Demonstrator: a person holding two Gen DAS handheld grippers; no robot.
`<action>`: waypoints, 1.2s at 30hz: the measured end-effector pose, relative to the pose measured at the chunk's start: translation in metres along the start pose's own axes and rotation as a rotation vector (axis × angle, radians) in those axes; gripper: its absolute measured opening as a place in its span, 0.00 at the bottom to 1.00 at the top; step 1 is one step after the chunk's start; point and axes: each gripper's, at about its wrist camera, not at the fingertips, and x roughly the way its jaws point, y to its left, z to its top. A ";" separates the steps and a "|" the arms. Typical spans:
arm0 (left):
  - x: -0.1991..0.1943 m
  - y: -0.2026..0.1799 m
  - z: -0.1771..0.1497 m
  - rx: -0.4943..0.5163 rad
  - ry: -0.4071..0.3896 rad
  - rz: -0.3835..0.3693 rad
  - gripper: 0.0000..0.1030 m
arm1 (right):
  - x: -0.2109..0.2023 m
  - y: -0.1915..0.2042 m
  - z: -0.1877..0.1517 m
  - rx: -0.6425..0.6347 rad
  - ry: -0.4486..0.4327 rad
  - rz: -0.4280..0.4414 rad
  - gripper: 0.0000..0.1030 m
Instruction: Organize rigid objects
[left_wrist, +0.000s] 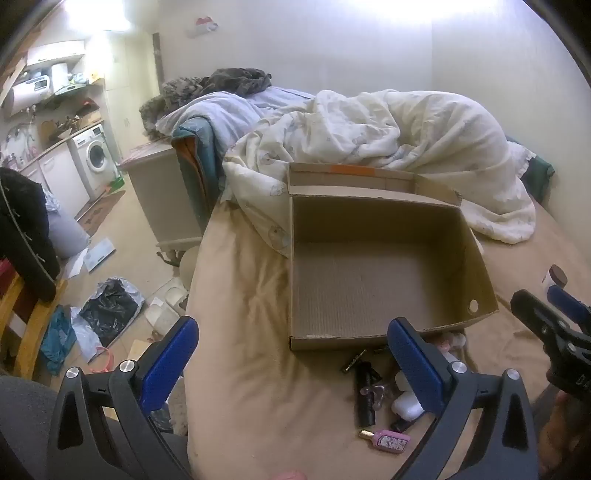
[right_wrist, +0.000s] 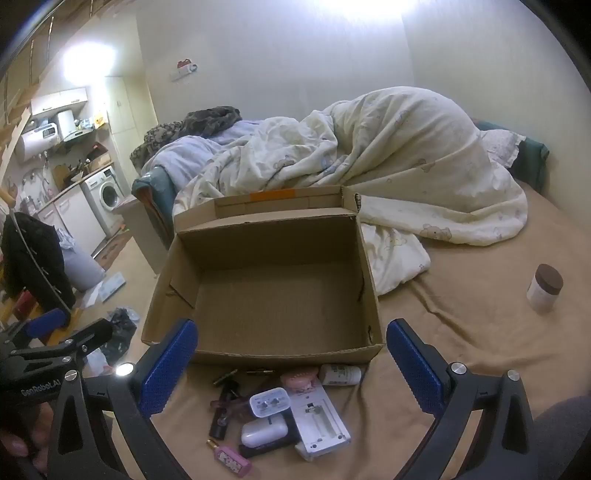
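An open cardboard box (right_wrist: 273, 295) is seen on the bed (right_wrist: 461, 332), its floor bare. A cluster of small rigid objects lies on the sheet just in front of the box's near wall: white charger plug (right_wrist: 269, 402), white earbud case (right_wrist: 264, 432), white flat device (right_wrist: 319, 417), pink perfume bottle (right_wrist: 231, 458), small white bottle (right_wrist: 340, 374), dark tube (right_wrist: 221, 413). A brown-lidded jar (right_wrist: 545, 288) stands apart, well to the right.

Right hand-held gripper (right_wrist: 291, 365): jaws spread wide, nothing held; the cluster sits directly below and between the fingers. Left hand-held gripper (left_wrist: 291, 358): also spread wide and empty; the cluster lies toward its right finger, partly hidden behind it.

Judgement: the right hand is better placed. The flat device's long axis runs roughly along the view direction, toward the box, so a grasp across its short width is favoured. No object is yet boxed.
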 end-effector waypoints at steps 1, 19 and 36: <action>0.000 0.000 0.000 0.000 0.000 0.000 0.99 | 0.000 0.000 0.000 0.000 0.000 -0.001 1.00; -0.003 0.000 0.003 -0.001 0.000 -0.008 0.99 | -0.003 0.001 0.002 0.007 -0.005 0.011 1.00; -0.003 0.000 -0.001 0.003 -0.004 -0.007 0.99 | 0.000 -0.001 -0.001 0.004 -0.006 0.008 1.00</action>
